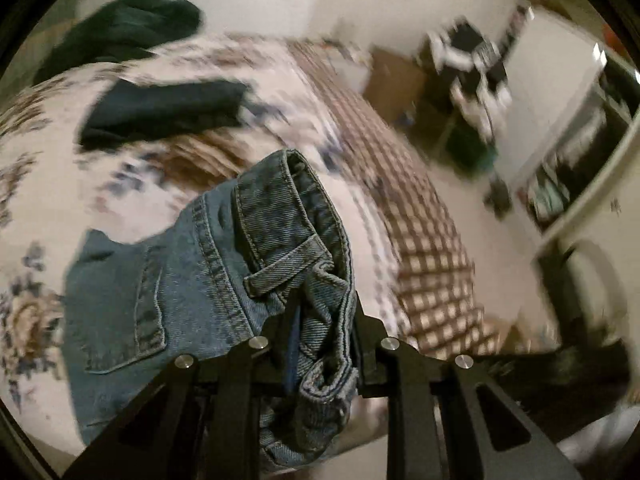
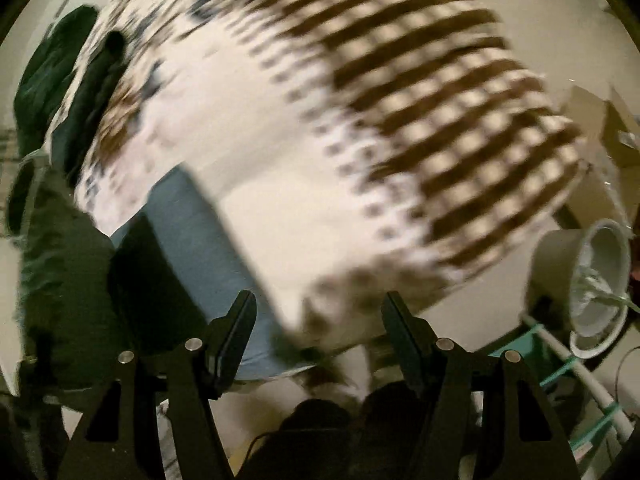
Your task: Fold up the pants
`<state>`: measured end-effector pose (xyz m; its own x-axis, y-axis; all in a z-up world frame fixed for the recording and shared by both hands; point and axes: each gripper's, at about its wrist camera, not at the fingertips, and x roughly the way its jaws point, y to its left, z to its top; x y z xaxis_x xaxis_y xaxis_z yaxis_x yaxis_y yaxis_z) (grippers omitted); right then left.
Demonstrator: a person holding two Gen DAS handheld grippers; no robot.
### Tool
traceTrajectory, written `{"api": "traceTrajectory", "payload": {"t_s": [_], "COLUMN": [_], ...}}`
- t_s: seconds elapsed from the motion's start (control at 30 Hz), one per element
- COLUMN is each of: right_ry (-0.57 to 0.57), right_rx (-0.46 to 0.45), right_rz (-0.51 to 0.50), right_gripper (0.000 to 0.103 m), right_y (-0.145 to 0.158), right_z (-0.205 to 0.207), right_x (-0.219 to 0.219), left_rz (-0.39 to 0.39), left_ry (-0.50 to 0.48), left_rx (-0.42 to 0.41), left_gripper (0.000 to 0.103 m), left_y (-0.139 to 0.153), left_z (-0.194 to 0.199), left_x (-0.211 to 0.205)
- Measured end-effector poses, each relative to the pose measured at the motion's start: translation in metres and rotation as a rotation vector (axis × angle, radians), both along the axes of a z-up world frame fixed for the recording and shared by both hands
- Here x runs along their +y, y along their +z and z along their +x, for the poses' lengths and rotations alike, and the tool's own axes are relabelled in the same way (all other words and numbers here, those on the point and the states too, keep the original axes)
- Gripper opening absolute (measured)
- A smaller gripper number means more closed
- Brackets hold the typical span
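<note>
The left gripper (image 1: 320,320) has its fingers closed narrow on the waistband of a pair of blue denim jeans (image 1: 224,264), the bunched band with its belt loop and double stitching squeezed between the black finger plates. The twill weave is coarse and sharp up close; a back pocket (image 1: 120,312) hangs to the left of the grip, and the rest of the jeans drape down over the near part of the bed (image 1: 208,80). The bed wears a pale cover printed with blue and brown flowers, and a brown-and-cream checked band (image 1: 420,248) runs along its right edge, where the cover falls toward the pale floor. Two dark green garments lie on the far left of the bed: one loosely folded (image 1: 160,112), one heaped beyond it (image 1: 132,28). In the right wrist view, the right gripper (image 2: 320,328) has its fingers spread wide with nothing between them, held over the near edge of the bed where a flat blue stretch of the jeans (image 2: 200,240) lies just left of its left finger. The middle of the cover to the right of the jeans is bare. A white lampshade (image 2: 580,280) lies on its side on the floor at the right. Both views are motion-blurred away from the grippers.
</note>
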<state>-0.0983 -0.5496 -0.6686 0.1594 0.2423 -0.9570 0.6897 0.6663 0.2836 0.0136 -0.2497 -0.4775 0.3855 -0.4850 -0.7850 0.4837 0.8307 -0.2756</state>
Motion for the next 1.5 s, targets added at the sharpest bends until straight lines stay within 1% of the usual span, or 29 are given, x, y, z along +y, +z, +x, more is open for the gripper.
{"api": "traceTrajectory", "payload": {"t_s": [0.07,0.1,0.13,0.17,0.2,0.23,0.27,0.3,0.33,0.4,0.47,0.5,0.57,0.67,0.7,0.77,0.8,0.83,0.87,0.9,0.93,0.97,1.0,1.1,1.17,1.23,1.33,1.4,1.5], "right_ry": [-0.026,-0.034,-0.044,-0.050,-0.051,-0.047,-0.037,-0.022,-0.014,-0.007,0.007,0.018,0.059,0.138,0.159,0.181,0.187,0.187,0.163,0.131,0.108,0.104,0.104,0.062,0.032,0.016,-0.055,-0.043,-0.042], "right_rx": [0.014,0.019,0.026,0.029,0.029,0.025,0.017,0.003,-0.009,-0.053,-0.127,-0.165,-0.236,-0.303,-0.312,-0.266,-0.240,-0.207,-0.188,-0.194,-0.197,-0.195,-0.208,-0.218,-0.205,-0.179,-0.118,-0.101,-0.075], "right_rz": [-0.015,-0.017,-0.019,-0.019,-0.016,-0.011,-0.004,0.001,0.006,0.028,0.093,0.133,0.217,0.275,0.279,0.260,0.288,0.338,0.376,0.381,0.364,0.328,0.297,0.299,0.279,0.258,0.243,0.244,0.187], "right_gripper": [0.067,0.067,0.067,0.067,0.067,0.067,0.067,0.069,0.074,0.078,0.083,0.088,0.094,0.099,0.100,0.100,0.100,0.097,0.090,0.064,0.042,0.034,0.022,0.018,0.018,0.018,0.018,0.019,0.019], "right_y": [0.000,-0.001,-0.001,-0.001,-0.001,-0.002,-0.001,0.000,0.003,0.006,0.009,0.007,0.004,-0.008,-0.015,-0.038,-0.048,-0.059,-0.066,-0.067,-0.064,-0.058,-0.048,-0.029,-0.015,-0.011,-0.028,-0.045,-0.061], "right_z": [-0.014,-0.019,-0.023,-0.026,-0.027,-0.027,-0.025,-0.023,-0.019,-0.009,0.007,0.018,0.043,0.083,0.093,0.112,0.120,0.125,0.125,0.123,0.120,0.117,0.113,0.098,0.085,0.078,0.063,0.058,0.063], "right_x": [-0.020,-0.029,-0.036,-0.042,-0.047,-0.049,-0.051,-0.053,-0.052,-0.049,-0.044,-0.039,-0.028,-0.007,-0.001,0.011,0.016,0.022,0.026,0.027,0.027,0.029,0.030,0.029,0.024,0.015,-0.006,-0.012,-0.017], "left_rz": [0.112,0.142,0.144,0.103,0.090,0.095,0.096,0.084,0.066,0.007,-0.030,-0.042,-0.032,0.011,0.033,0.063,0.075,0.095,0.115,0.116,0.119,0.117,0.106,0.084,0.066,0.038,0.047,0.060,0.012], "left_ry": [-0.070,-0.089,-0.098,-0.105,-0.100,-0.099,-0.106,-0.105,-0.101,-0.064,-0.005,0.018,0.108,0.246,0.294,0.348,0.365,0.378,0.382,0.375,0.373,0.373,0.374,0.381,0.381,0.366,0.338,0.342,0.367], "left_rx": [0.052,0.089,0.133,0.188,0.219,0.225,0.233,0.240,0.244,0.271,0.284,0.286,0.273,0.277,0.288,0.305,0.303,0.297,0.301,0.315,0.338,0.361,0.389,0.458,0.475,0.500,0.530,0.563,0.605], "left_gripper": [0.021,0.022,0.028,0.033,0.037,0.052,0.069,0.077,0.081,0.081,0.081,0.081,0.081,0.081,0.081,0.081,0.081,0.081,0.081,0.081,0.081,0.081,0.081,0.081,0.081,0.081,0.081,0.084,0.087], "left_y": [-0.024,-0.033,-0.040,-0.044,-0.043,-0.042,-0.036,-0.029,-0.023,-0.006,0.006,0.010,0.016,0.011,0.004,-0.008,-0.013,-0.018,-0.026,-0.034,-0.044,-0.051,-0.058,-0.079,-0.083,-0.087,-0.102,-0.115,-0.127], "left_z": [-0.004,-0.005,-0.005,-0.003,-0.003,-0.002,-0.002,-0.001,-0.002,0.008,0.022,0.027,0.046,0.076,0.086,0.098,0.102,0.106,0.111,0.115,0.119,0.122,0.125,0.138,0.145,0.153,0.168,0.178,0.186], "left_x": [-0.028,-0.034,-0.035,-0.033,-0.031,-0.030,-0.029,-0.025,-0.021,0.001,0.030,0.040,0.079,0.137,0.156,0.181,0.189,0.195,0.199,0.197,0.196,0.197,0.199,0.195,0.192,0.184,0.168,0.165,0.171]}}
